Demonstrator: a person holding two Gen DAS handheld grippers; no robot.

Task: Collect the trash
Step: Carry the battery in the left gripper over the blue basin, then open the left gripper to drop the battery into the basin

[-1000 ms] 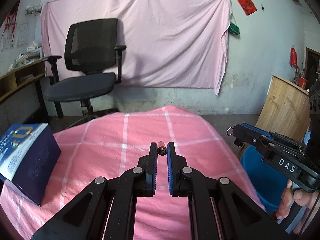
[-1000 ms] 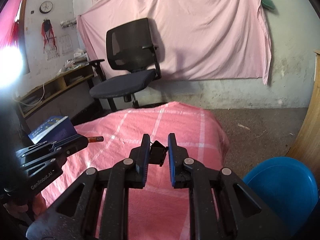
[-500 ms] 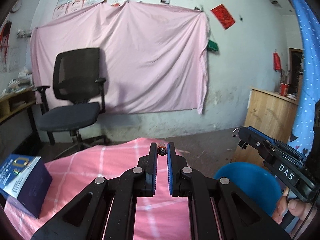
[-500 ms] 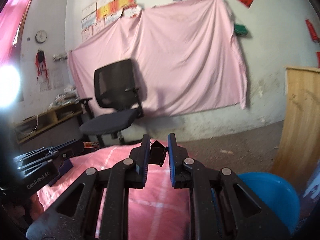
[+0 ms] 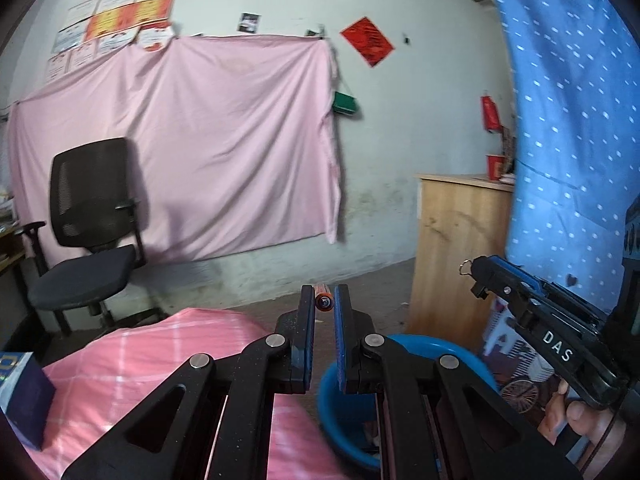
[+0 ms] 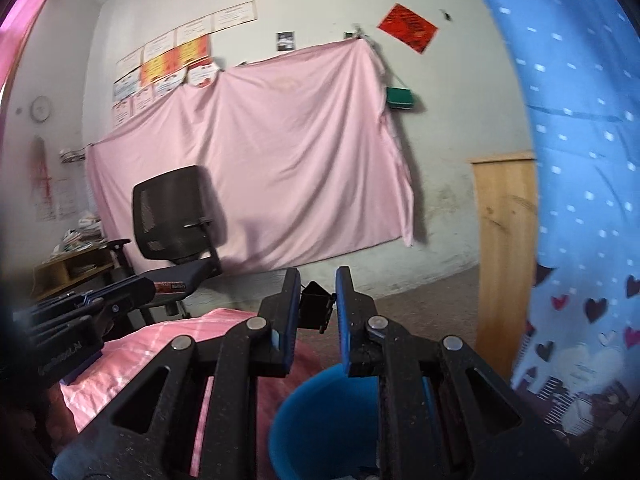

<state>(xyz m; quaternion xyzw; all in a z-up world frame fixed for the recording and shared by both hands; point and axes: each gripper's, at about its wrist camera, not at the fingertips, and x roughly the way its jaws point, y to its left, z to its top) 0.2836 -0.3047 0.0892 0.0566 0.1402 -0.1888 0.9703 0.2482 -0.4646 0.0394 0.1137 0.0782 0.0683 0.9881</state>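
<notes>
Both grippers have swung up and to the right over the last second, so the pink table cloth (image 5: 132,364) that filled the lower view now sits low and left, and the blue bucket (image 5: 340,396) is right under the fingers in both views.

Taking the bucket as the landmark: most of it is hidden behind the gripper arms, only a slice of rim and wall shows, and what's inside is too dark and blurry to make out. Behind it to the right stands a wooden cabinet (image 5: 452,248), cut off by a blue dotted curtain (image 5: 568,120). Far left of the bucket, a blue box (image 5: 24,392) on the cloth is clipped by the frame edge.

Left gripper (image 5: 323,303) is clamped on a small battery (image 5: 323,301), pinched at the fingertips, end-on to the camera, up above the bucket's far left rim. From the right wrist view the battery (image 6: 170,286) pokes out sideways, label blurry.

Right gripper (image 6: 317,292) is closed on a small black plastic piece (image 6: 316,312), held between the tips above the bucket; can't tell what it actually is.
</notes>
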